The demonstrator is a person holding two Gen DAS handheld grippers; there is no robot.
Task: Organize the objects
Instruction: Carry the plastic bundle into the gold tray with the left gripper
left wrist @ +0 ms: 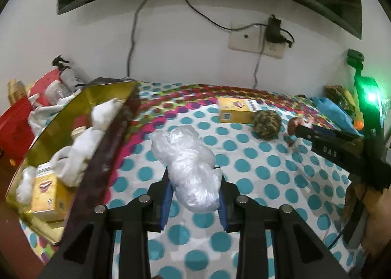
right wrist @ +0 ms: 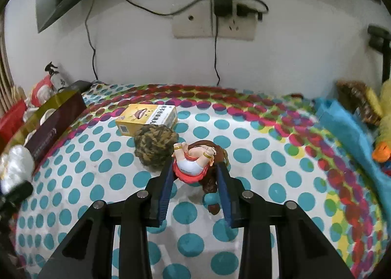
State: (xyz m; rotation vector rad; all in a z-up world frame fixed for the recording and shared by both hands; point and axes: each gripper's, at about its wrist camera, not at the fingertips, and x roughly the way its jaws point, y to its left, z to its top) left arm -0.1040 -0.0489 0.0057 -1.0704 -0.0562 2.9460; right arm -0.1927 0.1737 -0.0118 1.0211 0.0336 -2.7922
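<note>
the left hand-held gripper (left wrist: 194, 196) is pinching a crumpled, clear-white plastic bag (left wrist: 187, 165) between its blue pads, jaws nearly shut around the soft bundle, and is carrying it above the polka-dot cloth on the tabletop (left wrist: 268, 176), just to the right of the gold-lined, dark-red open box (left wrist: 102, 147). that box is already holding white wads and a small yellow carton. the bag is bulging well past the fingertips, so most of it is hanging ungripped; the thin film is probably slipping easily, and a loose fold could be catching on the box's near wall as it goes over, tipping the box or pulling the bag free.

the right hand-held gripper (right wrist: 195, 181) is closing tight on a small plastic figurine in red and white with brown hair (right wrist: 193, 164), which is lying tilted between the pads, close to the cloth. the grip looks to be on rounded, hard surfaces, so the toy may be twisting or squirting out. just beside it are sitting a brown-and-tan woven ball (right wrist: 155, 145) and a yellow cardboard carton (right wrist: 147, 117); a low sweep toward the box could be knocking the ball rolling. both hands heading for the same box are also risking a collision.
</note>
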